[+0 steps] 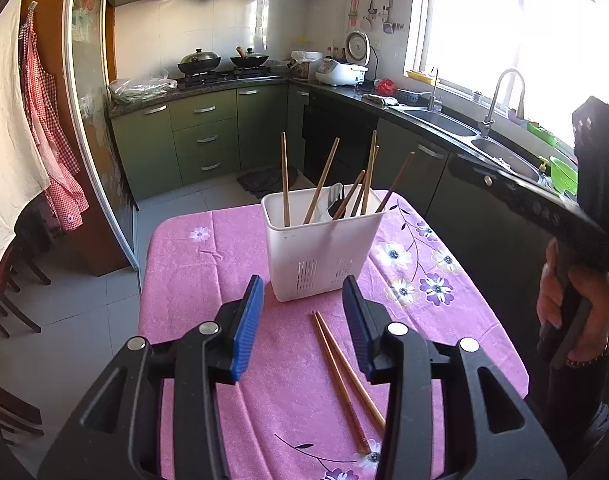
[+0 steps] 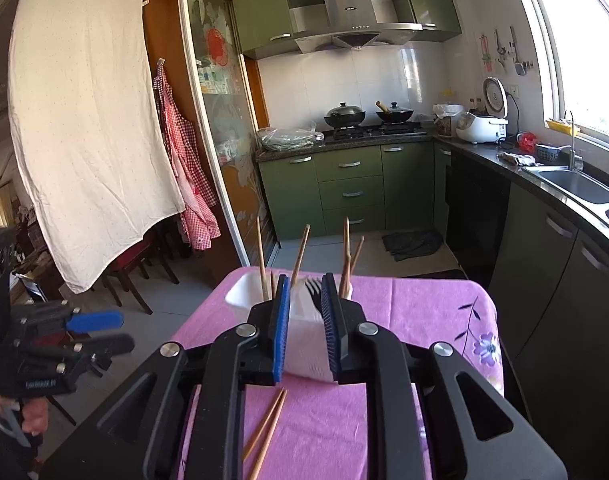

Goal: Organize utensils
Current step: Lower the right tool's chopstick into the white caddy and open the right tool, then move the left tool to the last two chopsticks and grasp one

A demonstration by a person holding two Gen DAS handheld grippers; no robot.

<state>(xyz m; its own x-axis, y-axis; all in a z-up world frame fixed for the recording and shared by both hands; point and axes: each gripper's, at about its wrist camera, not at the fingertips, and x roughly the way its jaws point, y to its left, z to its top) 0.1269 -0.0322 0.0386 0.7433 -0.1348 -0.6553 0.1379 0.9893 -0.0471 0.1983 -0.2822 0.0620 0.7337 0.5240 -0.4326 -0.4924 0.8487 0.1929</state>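
A white utensil holder (image 1: 322, 248) stands on the pink flowered tablecloth (image 1: 192, 280) with several wooden chopsticks (image 1: 285, 178), a white spoon and a dark fork in it. Two loose chopsticks (image 1: 346, 380) lie on the cloth in front of it. My left gripper (image 1: 302, 320) is open and empty, above the near ends of the loose chopsticks. My right gripper (image 2: 306, 332) is open with a narrower gap and empty, just in front of the holder (image 2: 308, 344), whose fork (image 2: 313, 286) shows between the pads. The loose chopsticks (image 2: 266, 432) lie below it.
The table's far and right edges drop to a tiled floor. Dark counters with a sink (image 1: 444, 120) run along the right. The right gripper's body and hand (image 1: 576, 240) hang at the table's right side. Chairs (image 2: 136, 268) stand to the left.
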